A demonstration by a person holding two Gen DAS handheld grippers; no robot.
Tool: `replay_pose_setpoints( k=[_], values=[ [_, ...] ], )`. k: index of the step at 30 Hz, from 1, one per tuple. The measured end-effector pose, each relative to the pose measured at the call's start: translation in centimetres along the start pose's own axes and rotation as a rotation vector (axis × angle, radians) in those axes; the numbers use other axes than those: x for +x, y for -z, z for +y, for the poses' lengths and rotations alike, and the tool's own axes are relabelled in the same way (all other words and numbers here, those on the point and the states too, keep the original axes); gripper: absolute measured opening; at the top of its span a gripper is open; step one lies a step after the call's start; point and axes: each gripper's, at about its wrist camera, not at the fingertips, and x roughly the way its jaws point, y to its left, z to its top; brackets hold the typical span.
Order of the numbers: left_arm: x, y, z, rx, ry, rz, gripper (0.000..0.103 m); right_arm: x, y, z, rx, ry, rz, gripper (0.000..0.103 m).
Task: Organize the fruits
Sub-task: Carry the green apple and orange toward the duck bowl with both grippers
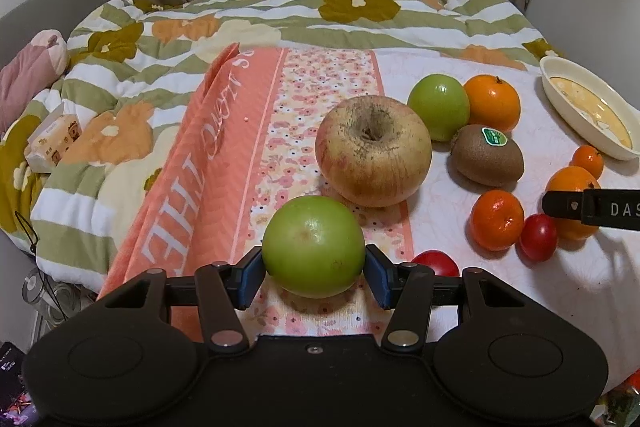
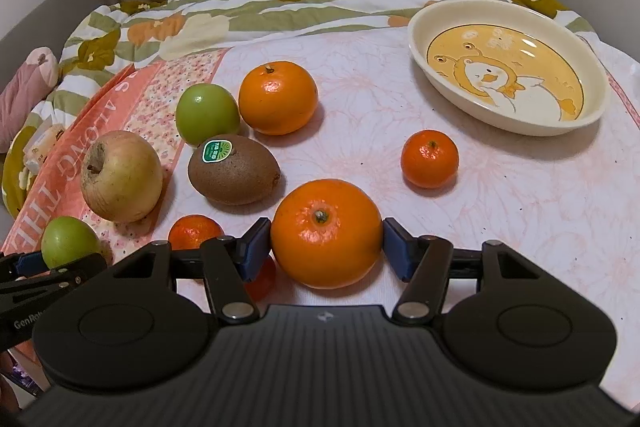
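Gripping one fruit in each claw, the person appears to be at the pick-up step of sorting, with nothing yet in the bowl (image 2: pixel 420 55). The left claw (image 1: pixel 314 269) has its blue pads pressed on either side of a green apple (image 1: pixel 314 247), which sits low over the floral cloth (image 1: pixel 320 83), just in front of the large russet apple (image 1: pixel 374 151). The right claw (image 2: pixel 326 249) is closed likewise around a large orange (image 2: pixel 326 233), nearer the camera than the kiwi (image 2: pixel 234 171); whether either fruit is lifted or only resting on the bed cover I cannot tell.

Taking the kiwi as landmark: a second green apple (image 2: pixel 207 113) and a second large orange (image 2: pixel 278 98) lie just behind it, the russet apple to its left, a small mandarin (image 2: pixel 430 159) well to its right, and another mandarin (image 2: pixel 195 231) in front, partly hidden by the claw. The cartoon-duck bowl stands far beyond and to the right, empty.

Next likely calls for carrying the orange across to the bowl and setting it down gently, while the green apple joins its twin; round fruit on soft bedding may roll once released
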Motion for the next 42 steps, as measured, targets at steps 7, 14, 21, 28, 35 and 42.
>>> replay_pose_setpoints(
  k=[7,14,21,28,35,42],
  values=[
    [-1.1,-0.3,-0.1,0.008,0.0,-0.026,0.057,-0.9,-0.1,-0.4,0.006,0.003,-0.011,0.075],
    [-2.9,-0.9,-1.1,0.019,0.04,-0.049,0.057,-3.7,-0.7,-0.7,-0.008,0.016,-0.047,0.075],
    [-5.5,-2.1,-3.3,0.068,0.08,-0.094,0.057,-7.3,-1.6,-2.4,0.024,0.034,-0.098,0.075],
    [-7.2,-3.9,-6.6,0.097,0.108,-0.135,0.057,-10.4,-2.9,-6.0,0.043,0.06,-0.132,0.075],
    [-8.9,-7.1,-11.1,0.114,0.133,-0.18,0.057,-11.6,-5.5,-11.0,0.039,0.078,-0.146,0.075],
    [-8.2,-11.2,-15.6,0.138,0.163,-0.2,0.057,-11.0,-9.8,-16.7,0.043,0.039,-0.131,0.075]
  ],
)
